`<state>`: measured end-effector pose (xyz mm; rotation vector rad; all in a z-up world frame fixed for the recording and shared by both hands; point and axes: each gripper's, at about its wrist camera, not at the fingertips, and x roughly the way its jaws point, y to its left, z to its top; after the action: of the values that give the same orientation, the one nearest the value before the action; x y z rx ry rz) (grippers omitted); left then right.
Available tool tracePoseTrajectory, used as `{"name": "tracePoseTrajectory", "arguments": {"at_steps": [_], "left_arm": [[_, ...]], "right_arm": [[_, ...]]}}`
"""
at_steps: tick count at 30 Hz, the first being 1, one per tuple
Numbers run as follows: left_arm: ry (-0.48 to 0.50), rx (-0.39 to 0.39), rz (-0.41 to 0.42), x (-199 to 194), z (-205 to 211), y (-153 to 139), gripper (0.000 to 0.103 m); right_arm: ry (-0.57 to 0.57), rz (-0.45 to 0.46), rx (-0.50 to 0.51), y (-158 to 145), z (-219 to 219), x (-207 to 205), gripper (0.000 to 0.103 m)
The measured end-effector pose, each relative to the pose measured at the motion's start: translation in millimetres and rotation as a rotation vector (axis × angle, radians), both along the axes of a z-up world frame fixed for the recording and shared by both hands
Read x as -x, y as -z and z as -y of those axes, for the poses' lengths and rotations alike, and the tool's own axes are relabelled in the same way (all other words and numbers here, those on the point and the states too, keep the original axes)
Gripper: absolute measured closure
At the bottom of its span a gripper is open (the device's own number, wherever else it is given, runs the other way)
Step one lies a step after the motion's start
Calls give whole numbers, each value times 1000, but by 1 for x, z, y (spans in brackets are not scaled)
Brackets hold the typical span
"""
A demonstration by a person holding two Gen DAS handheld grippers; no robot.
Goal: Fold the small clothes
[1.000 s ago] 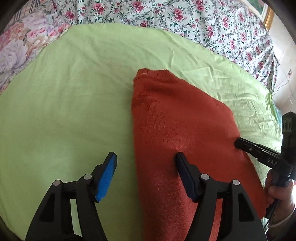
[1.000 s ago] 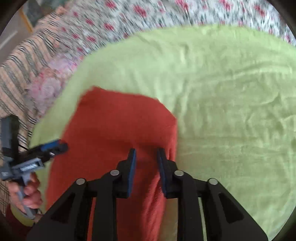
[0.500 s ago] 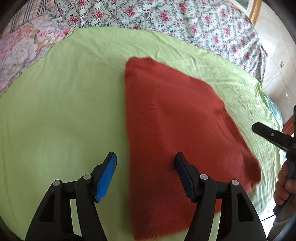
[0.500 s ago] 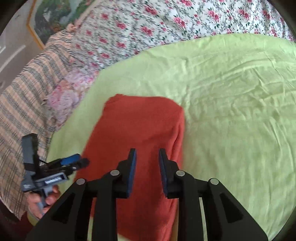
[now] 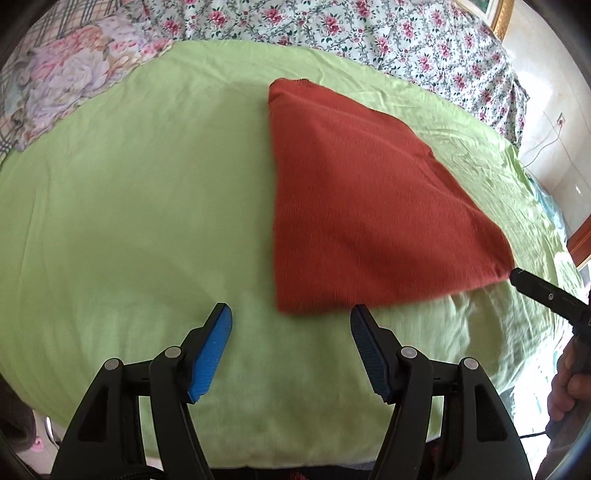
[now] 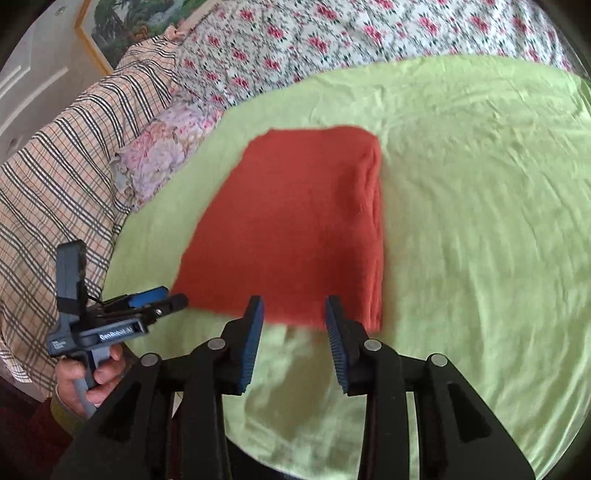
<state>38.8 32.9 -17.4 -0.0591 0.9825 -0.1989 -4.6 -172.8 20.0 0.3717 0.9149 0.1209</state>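
Note:
A folded rust-red knit garment [image 5: 362,199] lies flat on the light green sheet [image 5: 129,206]; it also shows in the right wrist view as the red garment [image 6: 295,221]. My left gripper [image 5: 291,325] hangs open just short of the garment's near edge, with only sheet between its blue pads. My right gripper [image 6: 293,314] is held at the garment's near edge; its jaws are opening and no cloth is pinched between them. Each view catches the other gripper held in a hand at its side: the left one [image 6: 155,299] and the right one [image 5: 543,291].
A floral quilt [image 5: 369,29] covers the far side of the bed. A pink flowered cushion [image 6: 166,147] and a plaid blanket [image 6: 66,155] lie to the left. The green sheet [image 6: 480,221] stretches wide around the garment. The bed's near edge [image 5: 258,461] is just below the left gripper.
Both grippers have drawn back from over the garment toward the bed's near edge. The right gripper's jaws have widened. The garment stays flat on the sheet.

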Motion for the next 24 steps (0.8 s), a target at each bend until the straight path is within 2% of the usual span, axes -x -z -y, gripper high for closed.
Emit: {"name": "tracePoseTrajectory", "arguments": {"at_steps": [3, 5, 10, 16, 20, 24], "left_arm": [[-8, -16, 15, 11, -1, -1, 33], [-8, -21, 23, 19, -1, -2, 29], [8, -42, 35, 36, 1, -3, 23], [20, -105, 59, 60, -3, -13, 20], [24, -160, 96, 71, -7, -21, 15], [40, -180, 111, 67, -6, -24, 13]], "right_arm": [[6, -6, 4, 5, -3, 9, 65], [11, -8, 8, 8, -5, 14, 56], [-10, -22, 28, 13, -19, 22, 52], [-22, -26, 50, 9, -29, 41, 34], [-31, -36, 117, 5, -38, 63, 20], [-48, -46, 173, 5, -41, 70, 16]]}}
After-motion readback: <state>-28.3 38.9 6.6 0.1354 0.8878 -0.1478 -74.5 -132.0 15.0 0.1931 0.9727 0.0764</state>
